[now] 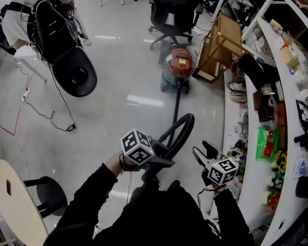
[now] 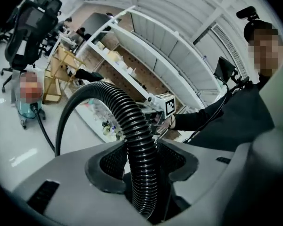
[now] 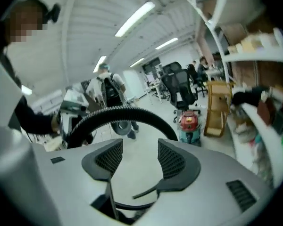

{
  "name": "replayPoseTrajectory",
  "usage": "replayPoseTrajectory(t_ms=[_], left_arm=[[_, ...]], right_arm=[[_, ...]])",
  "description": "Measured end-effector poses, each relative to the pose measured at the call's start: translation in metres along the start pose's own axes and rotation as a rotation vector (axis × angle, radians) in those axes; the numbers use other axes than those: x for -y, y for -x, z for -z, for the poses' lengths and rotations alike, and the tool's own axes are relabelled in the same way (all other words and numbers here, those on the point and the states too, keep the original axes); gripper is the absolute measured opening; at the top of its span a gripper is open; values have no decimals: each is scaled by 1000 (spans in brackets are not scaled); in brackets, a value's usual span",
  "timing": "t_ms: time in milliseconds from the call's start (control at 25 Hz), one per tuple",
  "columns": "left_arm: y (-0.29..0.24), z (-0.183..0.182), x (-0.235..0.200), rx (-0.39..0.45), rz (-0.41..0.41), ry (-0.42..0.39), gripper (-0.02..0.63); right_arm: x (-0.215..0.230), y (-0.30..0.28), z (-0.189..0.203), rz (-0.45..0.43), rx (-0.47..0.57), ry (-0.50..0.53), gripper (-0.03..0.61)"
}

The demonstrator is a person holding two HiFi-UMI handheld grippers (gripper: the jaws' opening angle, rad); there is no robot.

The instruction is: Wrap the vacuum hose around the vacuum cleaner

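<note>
The red and teal vacuum cleaner (image 1: pixel 177 68) stands on the floor ahead, small in the left gripper view (image 2: pixel 26 112) and the right gripper view (image 3: pixel 189 124). Its black ribbed hose (image 1: pixel 180 132) runs along the floor toward me and arches up in a loop. My left gripper (image 1: pixel 163 161) is shut on the hose (image 2: pixel 132 126), which passes up between its pads (image 2: pixel 142 160). To the right, my right gripper (image 1: pixel 203 151) is open and holds nothing (image 3: pixel 140 157). The hose loop (image 3: pixel 122 112) arcs just beyond its fingertips.
A black office chair (image 1: pixel 169 9) and a wooden rack (image 1: pixel 218 47) stand behind the vacuum. A curved white shelf (image 1: pixel 251 188) full of items runs down the right. A person with a backpack (image 1: pixel 49 19) is far left, with a cable (image 1: pixel 51 118) on the floor nearby. A round table (image 1: pixel 13 199) sits at lower left.
</note>
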State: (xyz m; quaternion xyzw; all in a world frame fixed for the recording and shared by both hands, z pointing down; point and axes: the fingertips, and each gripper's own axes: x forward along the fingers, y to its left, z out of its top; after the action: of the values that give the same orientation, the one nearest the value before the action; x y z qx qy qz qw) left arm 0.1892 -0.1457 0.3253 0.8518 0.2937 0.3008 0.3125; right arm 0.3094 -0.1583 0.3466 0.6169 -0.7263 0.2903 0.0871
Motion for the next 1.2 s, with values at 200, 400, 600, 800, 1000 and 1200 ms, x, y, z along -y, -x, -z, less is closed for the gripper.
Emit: replayPoseTrajectory(t_ms=[200, 400, 600, 800, 1000, 1200], left_arm=[[8, -11, -6, -69, 72, -27, 206], [7, -13, -10, -187, 71, -62, 207], [5, -26, -18, -243, 58, -82, 207], [2, -57, -39, -249, -10, -94, 209], [17, -110, -85, -40, -294, -153, 252], [78, -128, -89, 294, -624, -160, 295]], right_arm=[[-29, -26, -42, 179, 11, 692, 257], [-32, -50, -63, 259, -33, 1007, 324], [-11, -79, -64, 241, -95, 1220, 322], [18, -100, -92, 270, -88, 1221, 212], [78, -119, -117, 284, -144, 1039, 213], [147, -132, -133, 294, -196, 754, 213]])
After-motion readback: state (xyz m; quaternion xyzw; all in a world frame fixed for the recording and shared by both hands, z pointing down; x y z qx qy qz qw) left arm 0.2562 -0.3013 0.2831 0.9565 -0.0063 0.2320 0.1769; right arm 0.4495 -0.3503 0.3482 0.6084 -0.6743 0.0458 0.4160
